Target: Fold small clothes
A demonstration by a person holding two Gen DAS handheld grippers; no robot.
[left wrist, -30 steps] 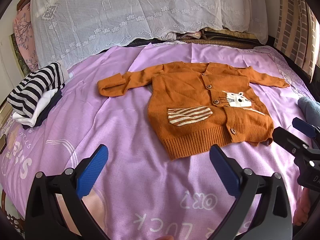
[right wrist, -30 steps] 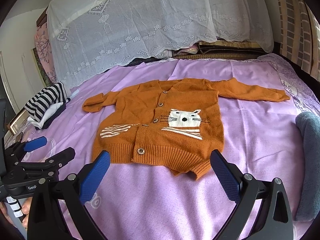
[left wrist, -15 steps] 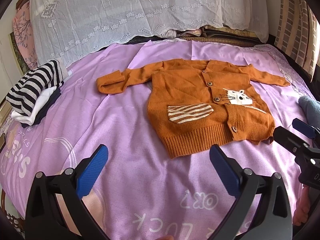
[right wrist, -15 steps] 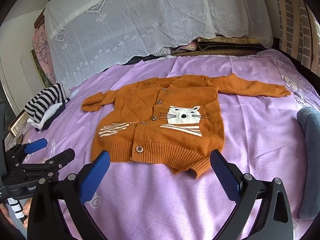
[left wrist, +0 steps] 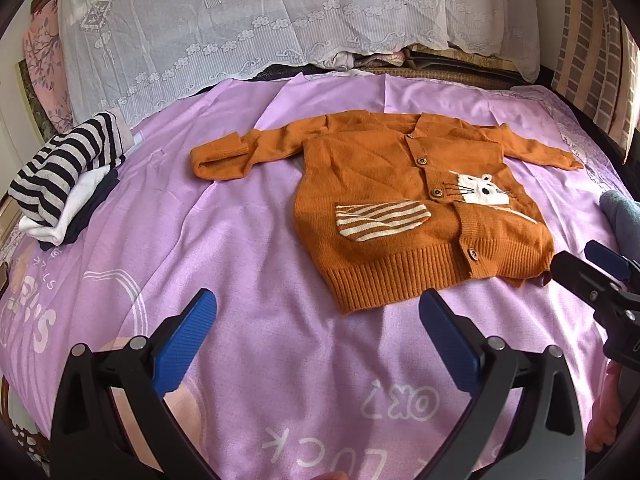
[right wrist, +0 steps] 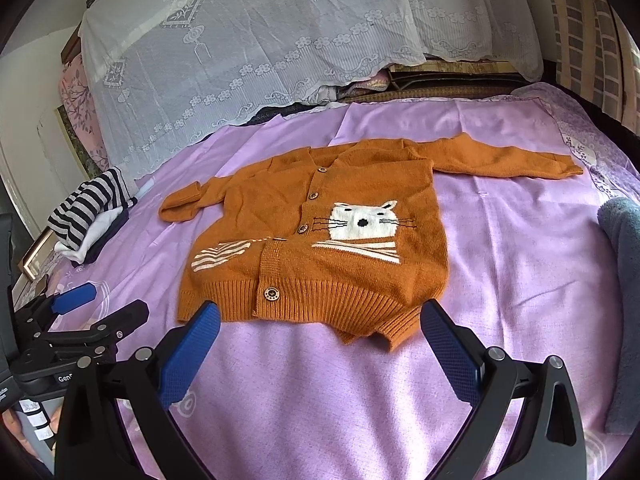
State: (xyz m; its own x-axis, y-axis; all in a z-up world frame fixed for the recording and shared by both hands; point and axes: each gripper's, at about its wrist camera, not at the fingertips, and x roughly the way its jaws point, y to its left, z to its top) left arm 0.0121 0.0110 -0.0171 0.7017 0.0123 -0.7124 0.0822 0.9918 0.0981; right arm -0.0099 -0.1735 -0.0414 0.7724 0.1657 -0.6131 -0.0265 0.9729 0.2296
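Observation:
A small orange knitted cardigan (left wrist: 404,200) (right wrist: 320,240) with a white cat face and wooden buttons lies flat and unfolded on the purple bedsheet (left wrist: 240,264) (right wrist: 520,264), both sleeves spread sideways. My left gripper (left wrist: 316,344) hovers open over the sheet, just short of the hem's left corner. My right gripper (right wrist: 320,348) stands open in front of the ribbed hem, nothing between its blue pads. Each gripper appears at the edge of the other's view: the right one (left wrist: 592,276) and the left one (right wrist: 92,312).
A folded pile topped by a striped black-and-white garment (left wrist: 60,176) (right wrist: 88,208) sits at the bed's left edge. A grey-blue towel (right wrist: 624,280) (left wrist: 622,216) lies at the right edge. A white lace cover (left wrist: 260,24) drapes the bedding at the far end.
Both grippers have drifted slightly forward toward the cardigan's hem. The cardigan has not moved and both grippers stay open.

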